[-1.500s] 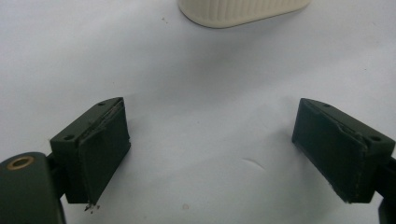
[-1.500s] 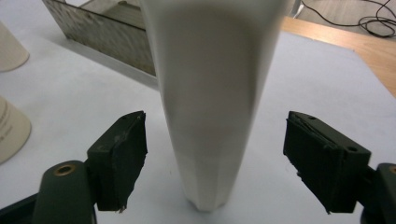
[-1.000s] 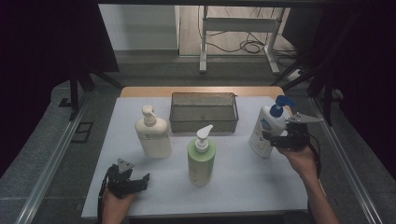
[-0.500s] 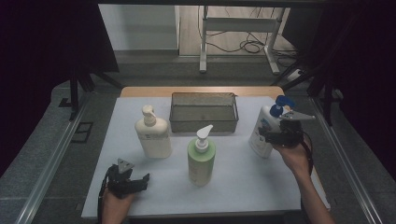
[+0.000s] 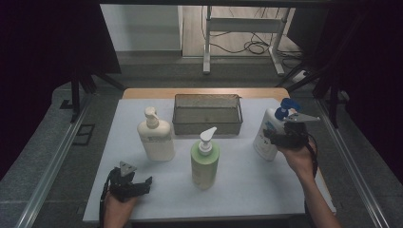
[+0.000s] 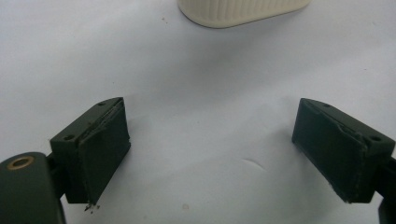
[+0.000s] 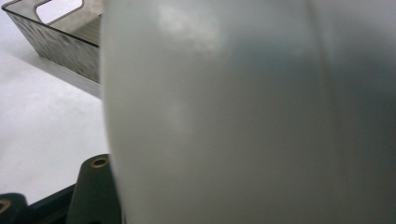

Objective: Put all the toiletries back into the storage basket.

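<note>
High view, right gripper (image 5: 280, 138) with jaws just closing around white blue-pump bottle (image 5: 267, 137), grip uncertain, label print unreadable, left gripper (image 6: 212, 154) spread wide over table (image 5: 247, 190).

We are looking down on a counter (image 5: 157, 199) covered by a white sheet, its wooden edge (image 5: 147, 93) showing at the far side. Grey carpeted floor (image 5: 43, 152) is lying on both sides, with metal rails (image 5: 57, 156) running along it. Beyond, a white wall panel (image 5: 142, 26) is catching the light, a white metal frame (image 5: 242, 28) is standing on the paler floor, and black cables (image 5: 247, 46) are trailing there. Dark curtains (image 5: 43, 38) are closing in on both sides.
</note>
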`<state>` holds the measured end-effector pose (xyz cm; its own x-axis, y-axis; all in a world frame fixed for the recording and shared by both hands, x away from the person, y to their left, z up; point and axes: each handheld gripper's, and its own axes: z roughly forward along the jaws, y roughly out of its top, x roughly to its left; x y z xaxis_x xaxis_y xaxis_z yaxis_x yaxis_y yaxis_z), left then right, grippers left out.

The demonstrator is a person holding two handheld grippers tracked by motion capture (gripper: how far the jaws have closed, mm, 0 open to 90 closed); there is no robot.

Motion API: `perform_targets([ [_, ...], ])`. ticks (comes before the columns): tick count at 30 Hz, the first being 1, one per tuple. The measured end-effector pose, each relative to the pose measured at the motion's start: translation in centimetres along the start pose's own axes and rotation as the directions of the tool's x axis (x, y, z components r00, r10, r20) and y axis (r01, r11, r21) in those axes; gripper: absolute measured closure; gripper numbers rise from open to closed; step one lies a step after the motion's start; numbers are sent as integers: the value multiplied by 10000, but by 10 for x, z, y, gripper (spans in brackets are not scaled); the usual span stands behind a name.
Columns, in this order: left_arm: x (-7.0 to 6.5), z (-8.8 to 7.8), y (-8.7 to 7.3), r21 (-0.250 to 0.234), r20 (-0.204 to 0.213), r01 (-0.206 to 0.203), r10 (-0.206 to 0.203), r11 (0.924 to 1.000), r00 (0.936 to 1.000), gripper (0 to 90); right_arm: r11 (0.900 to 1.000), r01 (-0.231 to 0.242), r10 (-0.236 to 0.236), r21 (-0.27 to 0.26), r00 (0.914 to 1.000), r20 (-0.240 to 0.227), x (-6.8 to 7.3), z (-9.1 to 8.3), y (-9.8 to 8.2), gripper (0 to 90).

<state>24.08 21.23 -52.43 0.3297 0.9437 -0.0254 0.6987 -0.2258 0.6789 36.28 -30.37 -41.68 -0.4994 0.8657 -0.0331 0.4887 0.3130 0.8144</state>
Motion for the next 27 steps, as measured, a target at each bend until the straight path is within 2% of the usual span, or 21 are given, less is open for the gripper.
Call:
perform_targets([
  [8, 0, 0, 0, 1, 2, -1, 1, 10000, 10000, 106, 9996, 204, -202, 177, 9997, -100, 2, -3, 2, 375],
  [17, 0, 0, 0, 2, -2, -3, 3, 10000, 10000, 106, 9994, 339, -340, -46, 9982, -495, 7, -15, 11, 376],
  [27, 0, 0, 0, 3, 2, 1, -1, 10000, 10000, 106, 9982, 559, -579, -212, 9921, -1108, 14, -26, 28, 377],
])
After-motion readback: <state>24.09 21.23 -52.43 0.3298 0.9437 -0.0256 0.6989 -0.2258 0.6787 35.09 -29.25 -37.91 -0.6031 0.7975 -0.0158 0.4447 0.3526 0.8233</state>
